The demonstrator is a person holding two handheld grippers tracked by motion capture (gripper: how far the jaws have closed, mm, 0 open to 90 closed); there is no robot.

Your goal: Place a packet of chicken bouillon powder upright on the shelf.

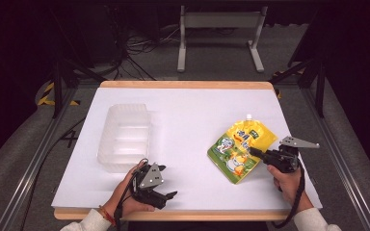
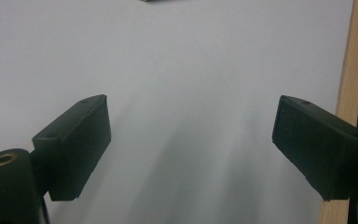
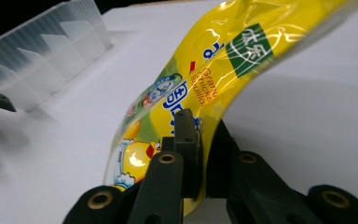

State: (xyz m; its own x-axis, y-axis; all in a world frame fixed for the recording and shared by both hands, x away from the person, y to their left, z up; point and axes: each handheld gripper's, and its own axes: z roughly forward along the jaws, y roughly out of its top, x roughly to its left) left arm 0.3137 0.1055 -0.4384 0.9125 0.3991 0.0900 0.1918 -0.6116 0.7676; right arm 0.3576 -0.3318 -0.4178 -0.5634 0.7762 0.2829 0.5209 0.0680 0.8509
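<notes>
while right gripper [image 3: 196,154] pinches yellow pouch [image 1: 239,146], left gripper [image 2: 189,144] fingers wide; clear bin [image 1: 124,137] seemingly empty.

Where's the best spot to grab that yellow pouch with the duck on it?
Probably its flat side edge, coming in level from the right, just where the right gripper is already shut on the yellow pouch. The pouch is thin and floppy there, so the jaws can pinch it; the spout end looks lumpier.

The yellow pouch [image 3: 205,79] carries orange Latin print reading "Granu… Chicke… Bouillo…", cut off at the fold; a green patch bears white Chinese characters; blue Chinese lettering runs beside it, too curved to read.
</notes>
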